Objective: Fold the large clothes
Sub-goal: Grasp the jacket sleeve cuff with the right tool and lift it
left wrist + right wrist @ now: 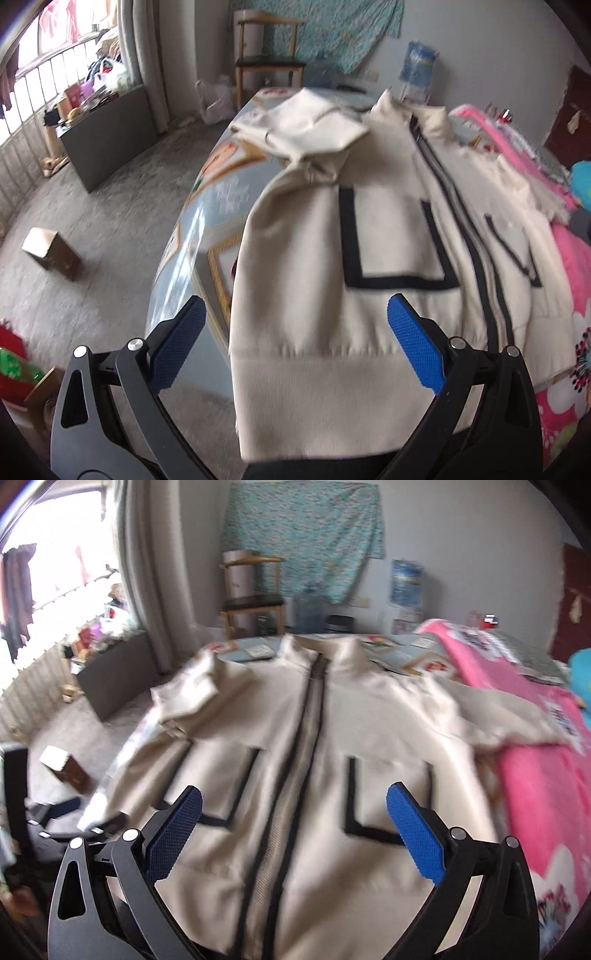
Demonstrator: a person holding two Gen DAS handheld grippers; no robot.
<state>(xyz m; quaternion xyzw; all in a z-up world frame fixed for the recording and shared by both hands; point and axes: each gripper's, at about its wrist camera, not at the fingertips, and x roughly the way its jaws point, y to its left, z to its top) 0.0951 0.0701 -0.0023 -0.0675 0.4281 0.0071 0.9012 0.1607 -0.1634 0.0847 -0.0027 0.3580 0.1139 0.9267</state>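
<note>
A cream zip-up jacket (388, 236) with black pocket outlines lies front-up on a bed, its hem hanging over the near edge. Its left sleeve (314, 125) is folded back over the shoulder. My left gripper (295, 339) is open above the hem at the jacket's left side, nothing between its blue pads. In the right wrist view the same jacket (314, 738) spreads out with its dark zipper (299, 760) running down the middle. My right gripper (295, 823) is open above the lower front, straddling the zipper. The right sleeve (498, 716) lies out toward the pink blanket.
The bed has a patterned sheet (207, 206) and a pink blanket (535, 746) on the right. A wooden chair (269, 62), a water dispenser (417, 70) and a dark cabinet (107, 136) stand beyond. A cardboard box (51, 254) sits on the grey floor at left.
</note>
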